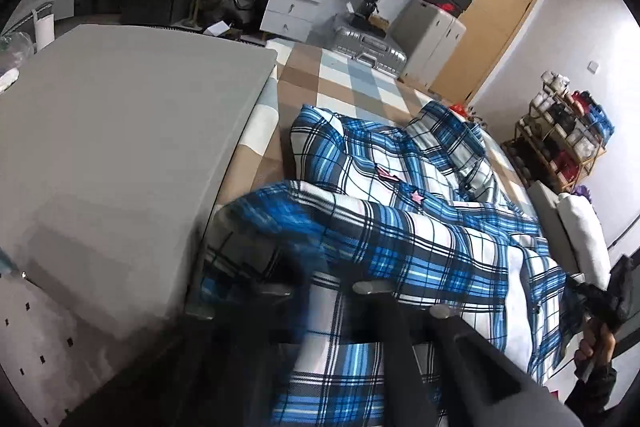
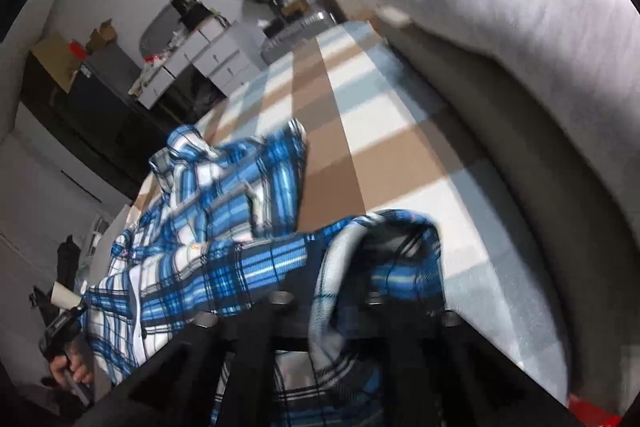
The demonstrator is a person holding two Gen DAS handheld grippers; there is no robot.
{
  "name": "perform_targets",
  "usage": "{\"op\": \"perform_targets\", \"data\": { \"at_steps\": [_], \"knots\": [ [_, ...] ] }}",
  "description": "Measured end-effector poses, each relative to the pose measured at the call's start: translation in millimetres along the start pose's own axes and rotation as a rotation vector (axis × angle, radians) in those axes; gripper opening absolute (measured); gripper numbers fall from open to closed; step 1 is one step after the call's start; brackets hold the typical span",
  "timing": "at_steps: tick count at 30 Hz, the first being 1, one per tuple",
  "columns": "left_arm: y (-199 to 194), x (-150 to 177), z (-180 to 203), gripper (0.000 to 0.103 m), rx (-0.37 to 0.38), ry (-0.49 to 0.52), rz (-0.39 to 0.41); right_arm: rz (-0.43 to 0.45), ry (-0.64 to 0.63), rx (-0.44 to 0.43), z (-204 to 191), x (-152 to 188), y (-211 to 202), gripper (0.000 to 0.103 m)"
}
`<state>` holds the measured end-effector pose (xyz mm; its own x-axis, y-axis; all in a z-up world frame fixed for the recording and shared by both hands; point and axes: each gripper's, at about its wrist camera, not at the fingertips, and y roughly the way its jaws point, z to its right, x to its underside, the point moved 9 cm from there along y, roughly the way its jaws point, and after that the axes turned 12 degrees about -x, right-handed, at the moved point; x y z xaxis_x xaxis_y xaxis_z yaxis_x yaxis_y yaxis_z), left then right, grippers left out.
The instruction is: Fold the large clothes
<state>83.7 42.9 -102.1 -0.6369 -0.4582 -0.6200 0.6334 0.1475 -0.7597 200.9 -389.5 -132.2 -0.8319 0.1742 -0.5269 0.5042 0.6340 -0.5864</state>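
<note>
Left gripper [image 1: 344, 291] is clamped on the near hem of the blue plaid shirt [image 1: 420, 195], cloth bunched up and draped over the fingers. Right gripper [image 2: 332, 303] is also closed on the same shirt, a fold of fabric wrapped over its fingers; edges are motion-blurred. The shirt lies spread across the checked bedspread [image 1: 360, 83], collar end away from the grippers, hem end lifted at both pinch points. A grey headboard panel [image 1: 120, 147] sits just beside the shirt in the left wrist view; a grey pillow [image 2: 520, 7] lies on the far side in the right wrist view. Each wrist view catches the opposite hand [image 1: 596, 343] gripping its handle at the frame edge.
</note>
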Motion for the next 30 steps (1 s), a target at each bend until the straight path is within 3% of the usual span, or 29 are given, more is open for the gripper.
{"op": "perform_targets", "data": {
  "at_steps": [5,10,13,16,19,21,22,23,24,26,30],
  "knots": [
    [-18.0,-28.6,-4.6,0.000,0.013,-0.056,0.118,0.175,-0.087,-0.027,-25.5,-31.0,-33.9,0.002],
    [-9.6,-60.5,-3.8,0.000,0.018,-0.128,0.158,0.252,-0.084,0.017,-29.6,-63.9,-29.6,0.002],
    [3.5,-75.3,4.0,0.000,0.016,-0.157,0.156,0.264,-0.046,0.066,-24.6,-81.0,-9.8,0.002],
    [22.7,-77.2,7.9,0.000,-0.038,-0.158,0.128,0.276,0.011,0.154,-15.3,-94.1,13.5,0.002],
    [48.3,-64.1,1.6,0.000,-0.143,-0.120,0.042,0.179,0.030,0.282,1.0,-91.9,44.5,0.005],
    [55.0,-48.4,-4.2,0.002,-0.163,-0.114,-0.037,0.078,0.007,0.328,7.0,-83.0,58.6,0.016],
    [52.4,-41.8,-6.0,0.007,-0.151,-0.109,-0.052,0.043,-0.020,0.326,5.3,-77.3,59.4,0.036],
    [48.4,-37.1,-6.8,0.024,-0.142,-0.102,-0.054,0.029,-0.045,0.320,2.4,-71.6,56.6,0.058],
    [39.6,-28.9,-10.6,0.049,-0.139,-0.083,-0.041,0.029,-0.086,0.308,-3.9,-66.2,49.3,0.065],
    [26.1,-18.7,-14.4,0.061,-0.156,-0.045,-0.010,0.050,-0.171,0.299,-18.3,-54.1,27.2,0.067],
    [13.0,12.5,-18.5,0.061,-0.160,0.063,-0.037,0.048,-0.252,0.285,-42.5,-28.3,-1.4,0.072]
  ]
}}
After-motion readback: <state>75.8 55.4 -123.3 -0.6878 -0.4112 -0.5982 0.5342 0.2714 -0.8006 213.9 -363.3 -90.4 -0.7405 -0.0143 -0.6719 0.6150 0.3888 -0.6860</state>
